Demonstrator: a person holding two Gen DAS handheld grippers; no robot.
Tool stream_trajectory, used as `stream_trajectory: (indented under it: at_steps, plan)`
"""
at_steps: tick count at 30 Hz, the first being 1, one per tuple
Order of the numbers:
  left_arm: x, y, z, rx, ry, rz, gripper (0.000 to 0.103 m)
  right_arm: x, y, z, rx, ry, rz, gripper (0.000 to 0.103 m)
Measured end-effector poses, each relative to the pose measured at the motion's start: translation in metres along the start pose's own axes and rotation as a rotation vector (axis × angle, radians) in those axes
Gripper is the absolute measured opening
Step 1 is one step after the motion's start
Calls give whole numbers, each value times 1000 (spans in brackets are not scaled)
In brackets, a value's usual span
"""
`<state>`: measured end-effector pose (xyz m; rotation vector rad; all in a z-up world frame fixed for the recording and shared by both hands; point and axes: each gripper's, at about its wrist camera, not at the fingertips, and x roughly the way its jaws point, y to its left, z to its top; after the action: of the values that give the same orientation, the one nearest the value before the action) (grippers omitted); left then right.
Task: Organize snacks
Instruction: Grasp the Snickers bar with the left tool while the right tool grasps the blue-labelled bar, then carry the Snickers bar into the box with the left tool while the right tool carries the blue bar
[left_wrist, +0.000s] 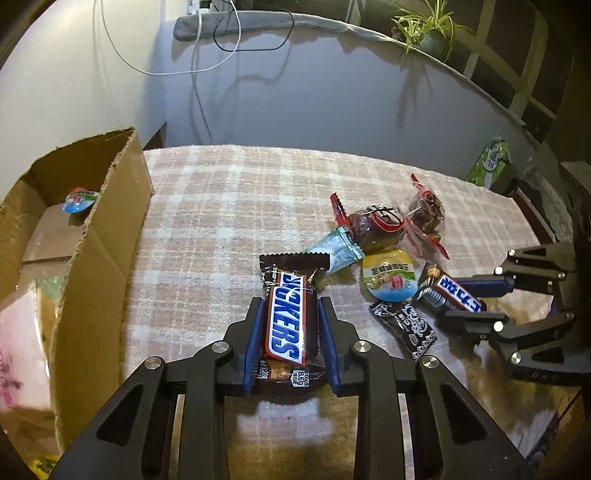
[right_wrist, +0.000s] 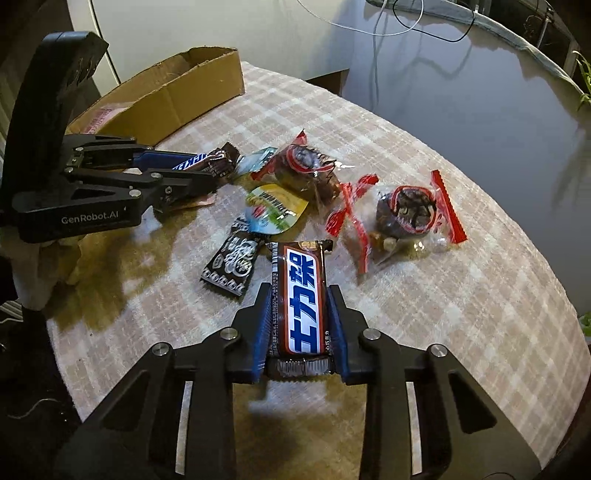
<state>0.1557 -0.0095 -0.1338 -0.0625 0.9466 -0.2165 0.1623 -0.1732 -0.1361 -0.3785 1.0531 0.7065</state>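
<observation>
In the left wrist view my left gripper (left_wrist: 290, 301) is shut on a brown Snickers bar (left_wrist: 288, 321) that lies lengthwise between the blue pads on the plaid cloth. My right gripper (right_wrist: 299, 288) is shut on a second Snickers bar (right_wrist: 301, 302) with Chinese lettering, also lying on the cloth. Each gripper shows in the other view: the right gripper (left_wrist: 456, 301) at the right and the left gripper (right_wrist: 195, 168) at the left. An open cardboard box (left_wrist: 107, 236) stands to the left, with a blue jelly cup (left_wrist: 79, 199) inside.
Between the grippers lie a yellow jelly cup (left_wrist: 388, 280), a black sachet (left_wrist: 404, 326), a teal sachet (left_wrist: 336, 249) and two clear red-trimmed bags of dark snacks (left_wrist: 373, 225) (left_wrist: 424, 210). A green pack (left_wrist: 489, 162) sits at the table's far right edge.
</observation>
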Motion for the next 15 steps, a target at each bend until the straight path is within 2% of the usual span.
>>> stream_trajectory:
  at_steps: [15]
  plan:
    - [-41,-3,-4,-8,-64,-27,27,-39,15,-19,100,-99,-21,30]
